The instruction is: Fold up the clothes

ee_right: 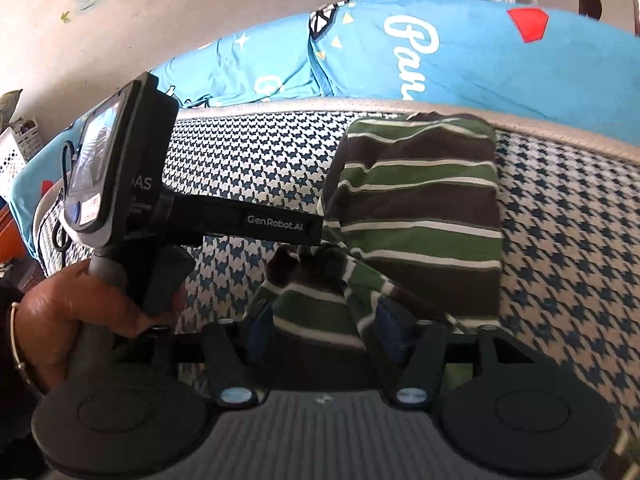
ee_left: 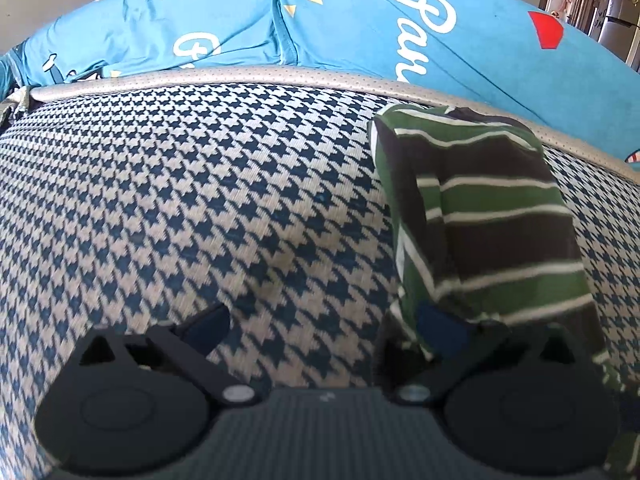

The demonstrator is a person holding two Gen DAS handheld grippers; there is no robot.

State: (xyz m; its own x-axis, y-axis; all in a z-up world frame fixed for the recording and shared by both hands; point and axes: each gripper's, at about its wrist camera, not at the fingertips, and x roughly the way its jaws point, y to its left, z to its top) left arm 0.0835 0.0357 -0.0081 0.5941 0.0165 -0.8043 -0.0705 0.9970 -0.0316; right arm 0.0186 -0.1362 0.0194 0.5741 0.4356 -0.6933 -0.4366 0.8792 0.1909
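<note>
Striped clothing, in green, dark brown and white bands, is laid folded on a houndstooth-patterned cushion, at about 2 o'clock in the left wrist view and at about 1 o'clock in the right wrist view. Its far end is placed close to the pale piped edge of the cushion, behind which a blue printed fabric is spread. The left gripper is seen with its jaws wide apart; the left finger is over bare cushion, while the right finger is partly covered by the near edge of the garment, so nothing is clamped. The right gripper is held with its jaws apart too, and a bunched fold of the striped cloth is seen between the fingers; whether the pads press on it cannot be told. At 9 o'clock in the right wrist view the handle of the left gripper is gripped by a hand with a thin bangle on the wrist.
</note>
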